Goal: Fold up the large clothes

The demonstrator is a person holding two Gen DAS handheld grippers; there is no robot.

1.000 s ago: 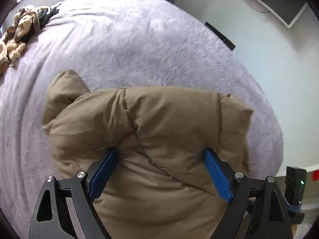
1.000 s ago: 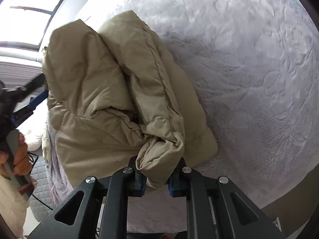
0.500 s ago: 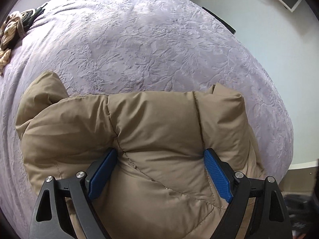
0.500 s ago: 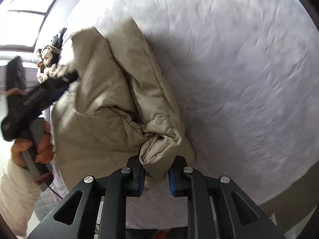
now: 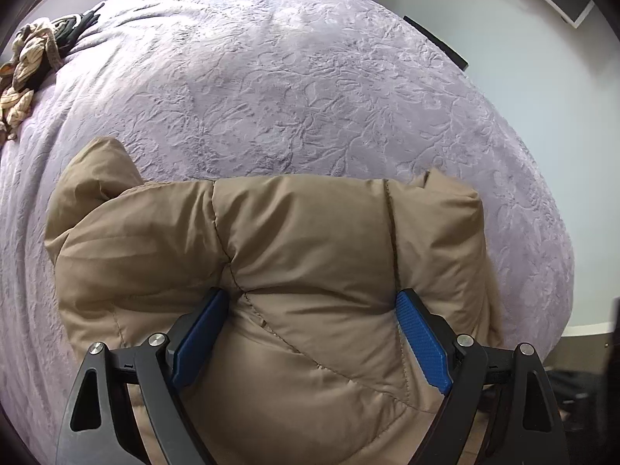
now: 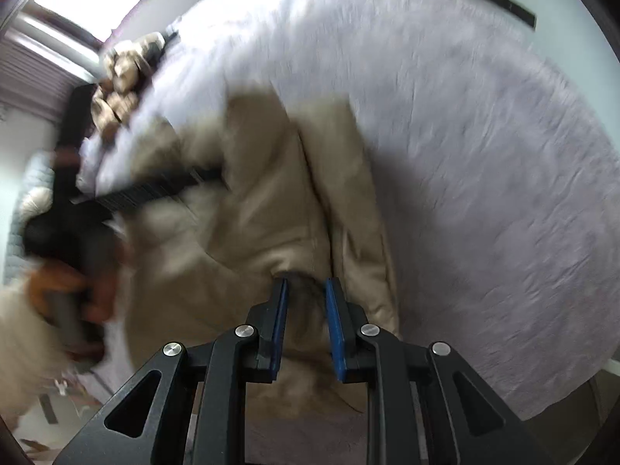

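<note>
A tan puffer jacket (image 5: 302, 240) lies folded in a thick bundle at the near edge of a lilac bedspread (image 5: 290, 89). My left gripper (image 5: 310, 302) is wide open, its blue pads (image 5: 420, 339) pressed against both sides of a puffy fold. In the blurred right wrist view the jacket (image 6: 263, 213) lies in front of my right gripper (image 6: 304, 290). Its jaws stand a little apart with nothing between them, just above the jacket's near edge. The left gripper (image 6: 155, 186) and the hand holding it show at the left.
A heap of beige and dark clothes (image 5: 31, 58) lies at the bed's far left corner and shows in the right wrist view (image 6: 124, 73). A pale wall (image 5: 542, 77) runs along the bed's right side. The bed's right edge (image 5: 562, 271) drops to the floor.
My right gripper has let go of the jacket cuff and opened a little, swinging fast. My left gripper stays open on the fold, with the jacket settled lower on the bed.
</note>
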